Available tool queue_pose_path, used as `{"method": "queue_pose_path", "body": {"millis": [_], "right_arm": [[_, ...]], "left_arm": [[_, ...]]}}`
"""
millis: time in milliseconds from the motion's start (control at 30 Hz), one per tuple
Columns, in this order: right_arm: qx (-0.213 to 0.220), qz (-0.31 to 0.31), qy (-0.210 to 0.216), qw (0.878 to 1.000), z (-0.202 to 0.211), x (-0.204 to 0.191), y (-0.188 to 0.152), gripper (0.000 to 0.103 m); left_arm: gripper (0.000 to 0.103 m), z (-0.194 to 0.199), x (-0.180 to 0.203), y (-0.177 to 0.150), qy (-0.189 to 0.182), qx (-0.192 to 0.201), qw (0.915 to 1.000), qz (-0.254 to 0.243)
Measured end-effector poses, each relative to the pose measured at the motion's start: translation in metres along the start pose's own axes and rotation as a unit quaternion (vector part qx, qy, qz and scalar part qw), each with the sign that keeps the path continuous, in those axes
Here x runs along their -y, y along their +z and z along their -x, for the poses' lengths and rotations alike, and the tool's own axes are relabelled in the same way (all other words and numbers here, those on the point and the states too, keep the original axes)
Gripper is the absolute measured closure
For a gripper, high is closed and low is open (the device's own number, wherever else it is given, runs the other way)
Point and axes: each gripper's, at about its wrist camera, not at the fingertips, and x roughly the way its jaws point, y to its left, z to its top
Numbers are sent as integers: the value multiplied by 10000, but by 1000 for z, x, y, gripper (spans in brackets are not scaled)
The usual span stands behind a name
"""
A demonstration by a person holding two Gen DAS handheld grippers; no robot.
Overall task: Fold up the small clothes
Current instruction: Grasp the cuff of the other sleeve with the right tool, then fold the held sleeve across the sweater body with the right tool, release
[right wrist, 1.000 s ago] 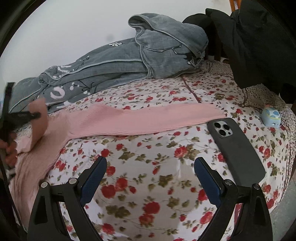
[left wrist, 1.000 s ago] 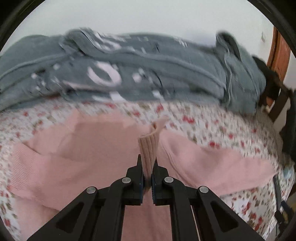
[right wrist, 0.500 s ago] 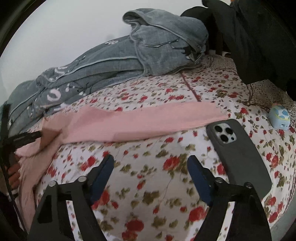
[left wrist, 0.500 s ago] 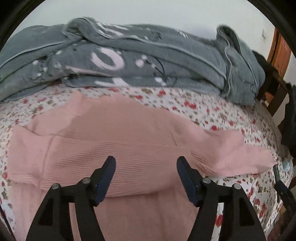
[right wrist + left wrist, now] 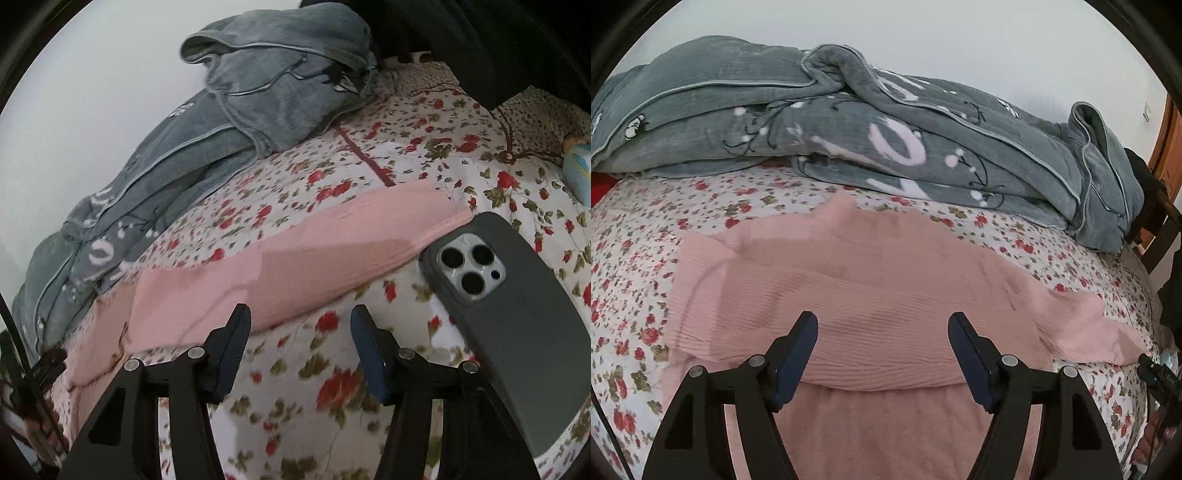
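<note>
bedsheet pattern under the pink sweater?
White with small red roses and green leaves; bedsheet shows best in the right wrist view.

No readable text, label, brand or number anywhere. Grey blanket [image 5: 886, 147] bears large pale pink marks resembling letters, folded over, not legible.

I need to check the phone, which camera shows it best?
The right wrist view: the phone lies face down on the bedsheet, its lenses clear, beside the pink sleeve. The left wrist view doesn't show it.
</note>
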Motion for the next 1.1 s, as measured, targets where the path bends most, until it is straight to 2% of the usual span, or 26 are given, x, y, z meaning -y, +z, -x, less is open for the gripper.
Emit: {"method": "queue_pose_path", "body": {"millis": [100,233,400,500,567,700,767,900,1100], "right_arm": [[2,-60,-171,9998,-8,0,7,49],[41,-153,-315,9994,-15,7,16,58],[107,-221,-469,9986,-22,12,29,63],[153,-194,-670,9974,-24,11,38,73],[250,-92,-812,9963,-22,7,43,93],[566,261,-951,9935,-7,-12,47,96],[719,478,-980,9914,2,-31,50,96],[958,798,-769,9892,19,-77,58,96],[1265,1478,-247,9806,36,-189,56,97]], "left_arm": [[31,-1,-8,0,167,35,9998,-56],[31,-1,-17,-1,332,95,9993,-150],[31,-1,-31,-1,292,114,9995,-20],[31,1,-38,0,324,158,9994,0],[31,5,-44,0,318,198,9993,52],[31,15,-63,-1,371,251,9988,222],[31,20,-73,-2,462,262,9981,303],[31,36,-98,-5,662,385,9961,446],[31,49,-147,10,1126,580,9896,688]]}}
